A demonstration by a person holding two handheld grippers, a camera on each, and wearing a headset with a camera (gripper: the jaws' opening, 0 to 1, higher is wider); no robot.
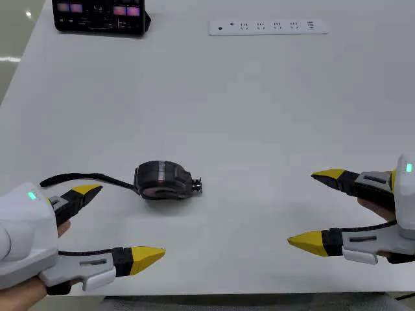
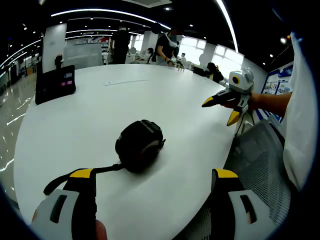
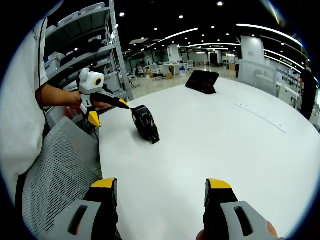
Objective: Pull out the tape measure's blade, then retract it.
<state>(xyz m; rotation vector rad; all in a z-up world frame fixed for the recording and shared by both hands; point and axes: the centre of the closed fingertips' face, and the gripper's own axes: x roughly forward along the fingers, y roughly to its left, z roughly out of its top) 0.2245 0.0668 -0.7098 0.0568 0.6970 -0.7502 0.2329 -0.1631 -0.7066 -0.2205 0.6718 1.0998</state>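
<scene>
Head view has the white table (image 1: 259, 116) with both grippers at its near edge, jaws spread wide and holding nothing. The left gripper (image 1: 130, 221) is near the black tape measure (image 1: 162, 180), while the right gripper (image 1: 302, 207) is well apart from it. The tape's strap (image 1: 84, 177) trails toward the left one and the blade hook (image 1: 197, 185) points toward the right. Can't read any brand or label on it.

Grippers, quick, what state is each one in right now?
Left gripper: jaws open, holding nothing.
Right gripper: jaws open, holding nothing.
</scene>
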